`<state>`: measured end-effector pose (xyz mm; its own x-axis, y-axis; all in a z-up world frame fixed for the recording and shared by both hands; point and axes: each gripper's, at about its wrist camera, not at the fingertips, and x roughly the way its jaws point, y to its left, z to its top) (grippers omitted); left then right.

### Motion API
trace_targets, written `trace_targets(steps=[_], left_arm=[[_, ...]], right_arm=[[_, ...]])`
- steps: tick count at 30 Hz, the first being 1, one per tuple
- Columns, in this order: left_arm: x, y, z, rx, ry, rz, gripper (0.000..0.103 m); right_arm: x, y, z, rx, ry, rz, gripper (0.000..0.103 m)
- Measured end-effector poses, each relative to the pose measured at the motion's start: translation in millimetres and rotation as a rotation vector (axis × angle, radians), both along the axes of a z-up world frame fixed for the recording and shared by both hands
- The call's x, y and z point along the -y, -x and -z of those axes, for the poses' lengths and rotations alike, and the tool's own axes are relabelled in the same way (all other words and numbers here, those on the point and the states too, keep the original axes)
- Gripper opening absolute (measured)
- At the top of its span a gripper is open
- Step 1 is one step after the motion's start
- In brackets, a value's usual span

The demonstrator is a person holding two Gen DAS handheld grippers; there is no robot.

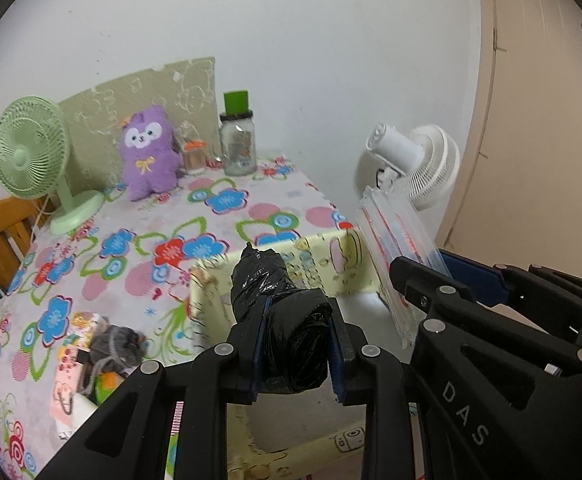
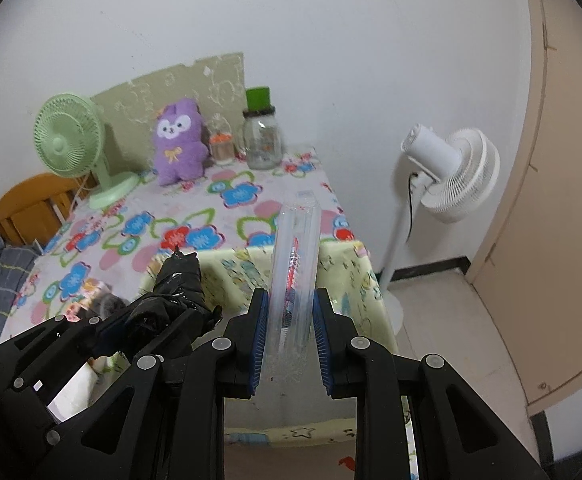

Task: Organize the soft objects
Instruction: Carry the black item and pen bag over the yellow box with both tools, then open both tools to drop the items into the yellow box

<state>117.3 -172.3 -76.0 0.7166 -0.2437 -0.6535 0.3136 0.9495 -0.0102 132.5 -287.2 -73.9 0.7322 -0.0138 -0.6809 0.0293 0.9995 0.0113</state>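
**Both grippers loaded above the yellow bin**

Nearest our left lens, the left gripper point(image 1: 297, 354) is clenched on a black plastic-bag roll point(image 1: 269, 292); its long axis runs forward along the fingers, the twisted tip pointing away over the far rim of the yellow bin point(image 1: 331, 256); its skin is glossy, crinkled and wound tight. Our right gripper point(image 2: 290, 344) grasps a clear plastic pouch point(image 2: 295, 256), flat and see-through with red print inside; its long axis also runs forward and upward, leaning toward the table; in the left view it tilts up-left from the jaws. Both items hang over the bin, which sits at the near edge of the flowered tablecloth point(image 1: 139, 224). Beyond lie open cloth, then a purple plush point(image 1: 149, 152), a green fan point(image 1: 31, 152) and a glass jar point(image 1: 238, 140) along the wall; a white standing fan point(image 2: 447, 172) stands off the table's right edge, with bare floor beside it.
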Motion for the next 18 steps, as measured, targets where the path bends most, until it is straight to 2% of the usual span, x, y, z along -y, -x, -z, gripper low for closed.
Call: trace_targets(steps=[6,11,12,13,15,16,18], left_arm=[[9,-6,14,-0.041,-0.010,0.034,0.029],[13,-9,21,-0.054,-0.022,0.041,0.051],[13,-9,20,-0.053,-0.024,0.041,0.062],[13,-9,20,-0.049,-0.025,0.040,0.069],[14,-8,19,-0.045,-0.022,0.048,0.075],[14,-8,18,-0.047,-0.019,0.052,0.081],[15,-7,16,-0.048,-0.025,0.048,0.084]], right_arm=[[11,-5,13,-0.038,-0.011,0.033,0.026],[15,-10,20,-0.064,-0.021,0.045,0.026],[14,-12,20,-0.067,-0.020,0.045,0.027],[14,-13,21,-0.071,-0.016,0.045,0.028],[14,-14,21,-0.077,-0.013,0.044,0.032],[14,-14,21,-0.078,-0.015,0.044,0.038],[15,-13,20,-0.069,-0.022,0.051,0.054]])
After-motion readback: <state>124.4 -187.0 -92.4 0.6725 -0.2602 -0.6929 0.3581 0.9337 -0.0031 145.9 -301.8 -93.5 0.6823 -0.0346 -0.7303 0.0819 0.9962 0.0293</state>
